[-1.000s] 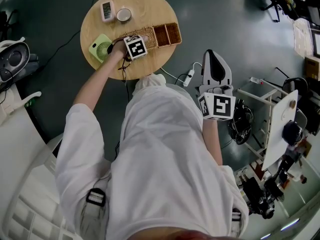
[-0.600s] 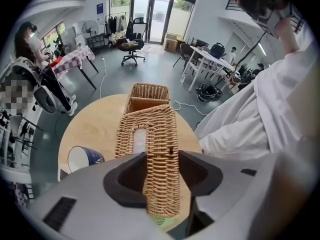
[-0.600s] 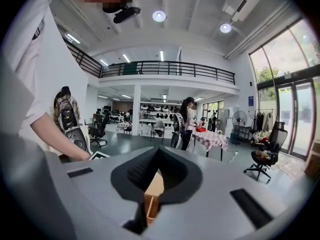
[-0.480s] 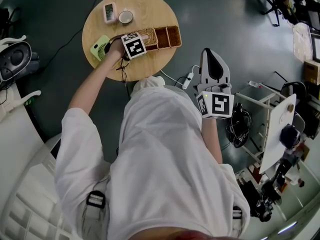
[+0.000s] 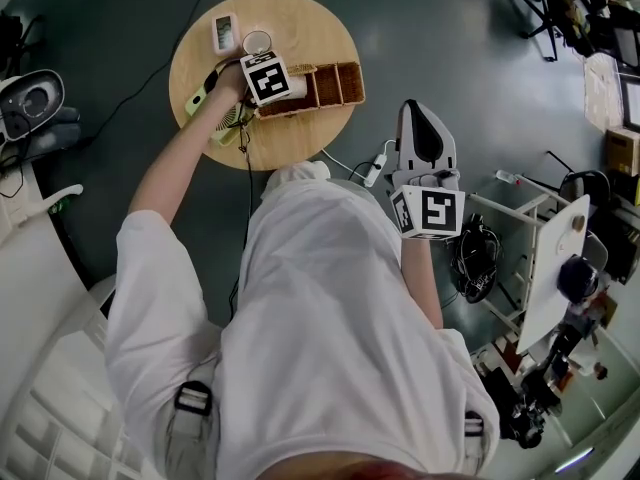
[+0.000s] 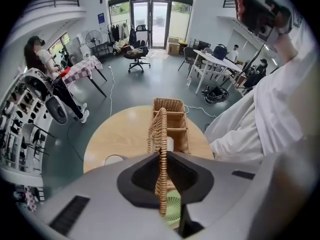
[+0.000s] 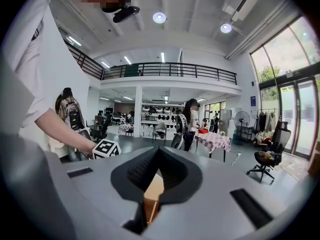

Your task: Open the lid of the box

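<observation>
Two jaws of the left gripper [image 6: 162, 155], just closing, pinch the upright wicker lid [image 6: 161, 131]; the box [image 6: 179, 134] lies at one o'clock. The right gripper [image 7: 158, 153] sits closed, empty.

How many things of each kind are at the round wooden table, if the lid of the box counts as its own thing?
wicker box: 1
wicker lid, raised on edge: 1
green fan: 1
white display unit: 1
round tin: 1
Total: 5

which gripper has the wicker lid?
Left gripper: its jaws have just been closing, now on the wicker lid; right gripper hangs off the table, empty.
</observation>
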